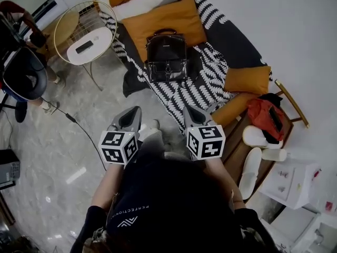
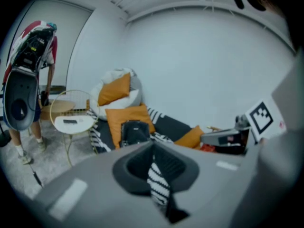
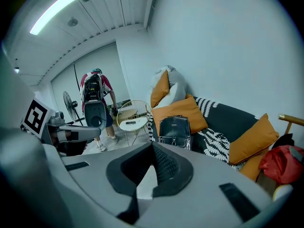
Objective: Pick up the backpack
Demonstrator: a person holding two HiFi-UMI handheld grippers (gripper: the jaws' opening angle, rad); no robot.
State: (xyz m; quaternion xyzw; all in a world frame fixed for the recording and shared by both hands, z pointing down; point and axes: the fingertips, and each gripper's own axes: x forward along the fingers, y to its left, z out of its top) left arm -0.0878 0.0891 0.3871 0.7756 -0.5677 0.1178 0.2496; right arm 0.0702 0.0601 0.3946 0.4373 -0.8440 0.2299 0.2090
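Approach step. Lower centre of head view: left gripper (image 1: 134,111) and right gripper (image 1: 190,111), jaws pressed together on both, nothing between them. Backpack (image 1: 166,56) at upper centre, upright against cushion (image 1: 158,20), well apart, untouched. Next, by my judgement: reach forward, spread jaws, take top handle (image 1: 164,31).

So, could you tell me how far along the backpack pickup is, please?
Done: nothing yet; the black backpack sits on the patterned throw against an orange cushion, untouched. In hand: the left claw and right claw, both shut and empty, point toward it from well short. Left: close in, open a claw, grip it, probably by the top handle, and lift.
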